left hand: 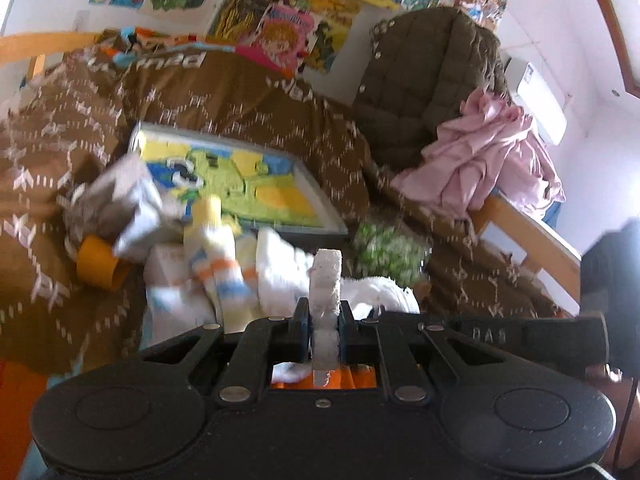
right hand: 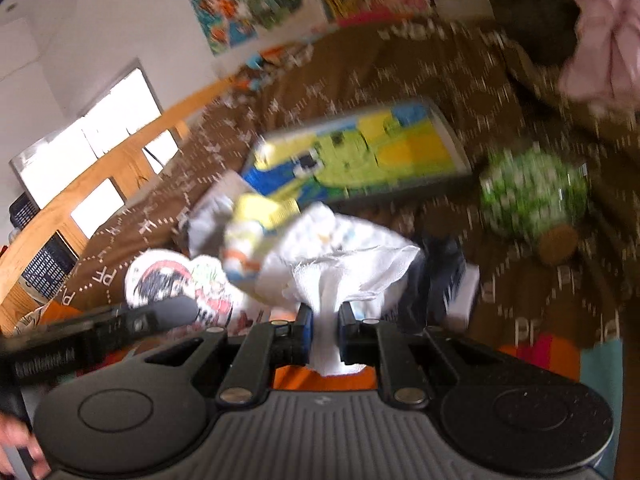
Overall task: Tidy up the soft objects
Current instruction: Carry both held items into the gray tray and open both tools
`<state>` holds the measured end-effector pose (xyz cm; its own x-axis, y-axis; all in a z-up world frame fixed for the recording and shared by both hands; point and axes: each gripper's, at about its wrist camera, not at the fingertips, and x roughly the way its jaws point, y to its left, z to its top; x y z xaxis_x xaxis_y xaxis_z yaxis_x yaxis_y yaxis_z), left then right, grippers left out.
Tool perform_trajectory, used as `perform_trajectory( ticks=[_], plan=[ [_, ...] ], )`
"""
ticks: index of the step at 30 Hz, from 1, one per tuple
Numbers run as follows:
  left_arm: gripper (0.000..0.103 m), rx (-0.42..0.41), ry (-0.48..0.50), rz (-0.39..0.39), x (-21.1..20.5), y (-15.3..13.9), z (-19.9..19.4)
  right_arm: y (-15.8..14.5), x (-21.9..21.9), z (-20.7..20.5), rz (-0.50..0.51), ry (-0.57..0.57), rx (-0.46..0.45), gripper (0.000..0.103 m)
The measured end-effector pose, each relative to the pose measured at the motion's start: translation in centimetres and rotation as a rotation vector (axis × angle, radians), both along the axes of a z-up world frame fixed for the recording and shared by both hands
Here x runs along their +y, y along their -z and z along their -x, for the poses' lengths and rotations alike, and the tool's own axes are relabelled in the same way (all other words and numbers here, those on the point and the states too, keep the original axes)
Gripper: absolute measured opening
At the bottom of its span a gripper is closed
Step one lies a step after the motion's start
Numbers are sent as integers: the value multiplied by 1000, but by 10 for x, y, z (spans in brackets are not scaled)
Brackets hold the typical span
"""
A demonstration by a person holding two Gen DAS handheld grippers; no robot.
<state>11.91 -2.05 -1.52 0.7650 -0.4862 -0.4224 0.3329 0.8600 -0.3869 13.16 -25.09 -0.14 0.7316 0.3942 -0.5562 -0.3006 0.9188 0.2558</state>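
My left gripper (left hand: 324, 320) is shut on an edge of a white towel (left hand: 326, 280), which stands up between the fingers. My right gripper (right hand: 324, 330) is shut on another part of the same white towel (right hand: 352, 272), which fans out ahead of it. A heap of soft things lies just beyond on the brown patterned blanket (left hand: 248, 96): striped socks in white, orange, blue and yellow (left hand: 224, 268), and white cloths (left hand: 280, 264). The socks (right hand: 248, 236) show blurred in the right wrist view.
A framed colourful picture (left hand: 240, 184) lies on the blanket behind the heap. A green patterned pouch (right hand: 532, 196) sits at right, an orange cup (left hand: 98, 264) and grey box (left hand: 128, 208) at left. A pink garment (left hand: 492, 160) hangs on the wooden bed rail (left hand: 532, 236).
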Motion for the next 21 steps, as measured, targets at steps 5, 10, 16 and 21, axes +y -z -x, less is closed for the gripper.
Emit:
perform_trajectory(
  ticks=[5,10,16,21],
  plan=[
    [14,-84,-13,-5,5,-23,-32,-19,21,-6,63,-35,-177,14],
    [14,-140,-73,18,21,-36,-87,-26,43,-44,91,-50,-252,14],
    [14,-128,-147,61,49,-24,-153,-24,65,-108,45,-24,-272,14],
    [14,-104,-168,96,67,-10,-201,-7,78,-164,27,-3,-246,14]
  ],
)
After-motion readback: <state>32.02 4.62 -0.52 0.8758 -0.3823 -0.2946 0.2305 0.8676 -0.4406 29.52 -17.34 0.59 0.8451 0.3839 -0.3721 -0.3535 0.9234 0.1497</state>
